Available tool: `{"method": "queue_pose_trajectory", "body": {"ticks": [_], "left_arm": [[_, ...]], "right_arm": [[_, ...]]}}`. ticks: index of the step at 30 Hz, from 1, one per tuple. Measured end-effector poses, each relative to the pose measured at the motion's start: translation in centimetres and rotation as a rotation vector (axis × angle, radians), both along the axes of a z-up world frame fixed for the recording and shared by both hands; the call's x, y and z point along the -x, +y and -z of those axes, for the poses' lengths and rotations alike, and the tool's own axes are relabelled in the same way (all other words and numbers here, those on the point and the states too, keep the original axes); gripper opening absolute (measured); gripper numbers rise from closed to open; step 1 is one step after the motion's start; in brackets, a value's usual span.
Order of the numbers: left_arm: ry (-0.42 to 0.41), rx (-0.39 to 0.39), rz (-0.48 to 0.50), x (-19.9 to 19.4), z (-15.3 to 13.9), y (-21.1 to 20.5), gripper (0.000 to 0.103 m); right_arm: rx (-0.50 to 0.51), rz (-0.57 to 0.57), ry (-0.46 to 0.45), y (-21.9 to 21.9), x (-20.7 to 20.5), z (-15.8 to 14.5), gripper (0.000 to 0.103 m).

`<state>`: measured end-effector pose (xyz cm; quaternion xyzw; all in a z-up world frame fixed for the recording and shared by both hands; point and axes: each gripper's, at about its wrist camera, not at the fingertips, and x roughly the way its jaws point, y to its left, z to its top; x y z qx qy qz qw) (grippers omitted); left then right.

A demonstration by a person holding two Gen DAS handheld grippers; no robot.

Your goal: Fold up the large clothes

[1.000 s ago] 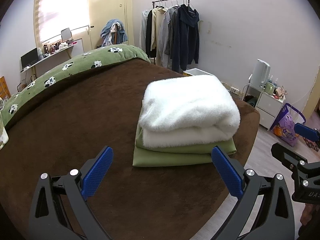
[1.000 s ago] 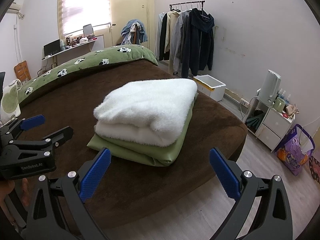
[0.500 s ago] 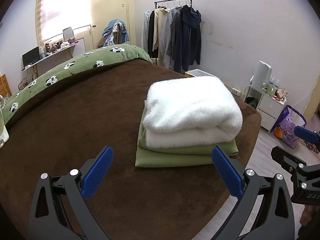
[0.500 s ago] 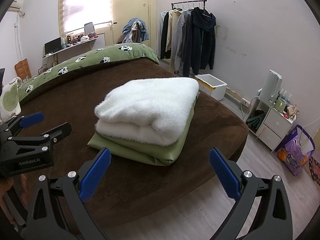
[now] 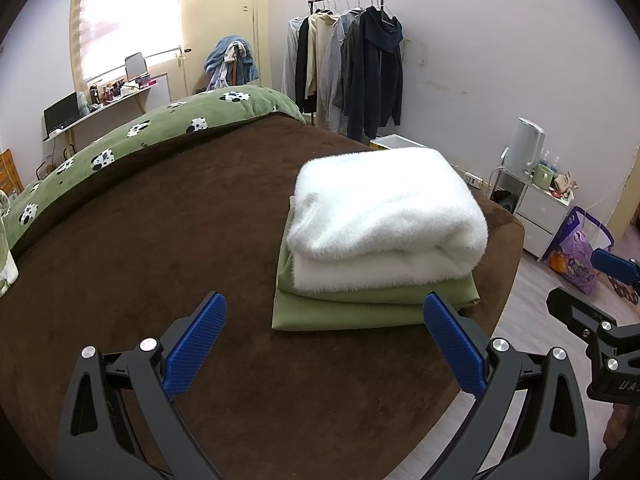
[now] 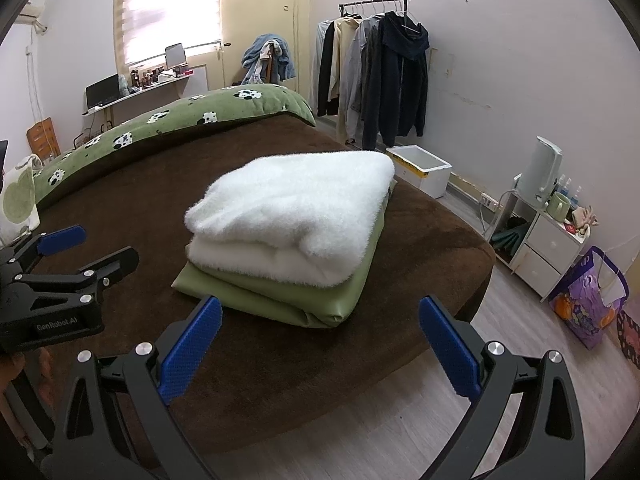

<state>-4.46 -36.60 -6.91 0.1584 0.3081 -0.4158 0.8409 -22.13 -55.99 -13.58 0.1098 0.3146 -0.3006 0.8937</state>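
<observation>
Ahead, folded blanket (image 5: 384, 236) just beyond both spread, empty tongs: left tongs (image 5: 324, 344), right tongs (image 6: 320, 344).

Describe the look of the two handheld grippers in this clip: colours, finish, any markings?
Both the left gripper and right gripper have black frames with triangular cut-outs, silver round bolt heads and blue textured fingertips. In the right wrist view the left gripper's body carries pale lettering, roughly "GenRobot.AI". No cables or sleeves show.

pillow (image 6: 18, 204) cut by left edge, shelf items (image 5: 116, 89) too small
</observation>
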Motion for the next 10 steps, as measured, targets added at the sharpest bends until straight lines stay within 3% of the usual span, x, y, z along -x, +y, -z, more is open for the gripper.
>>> {"method": "queue_pose_trajectory", "body": {"ticks": [10], "left_arm": [[0.008, -0.011, -0.007, -0.19, -0.10, 0.03, 0.097]], "right_arm": [[-0.003, 0.004, -0.004, -0.38, 0.22, -0.16, 0.097]]}}
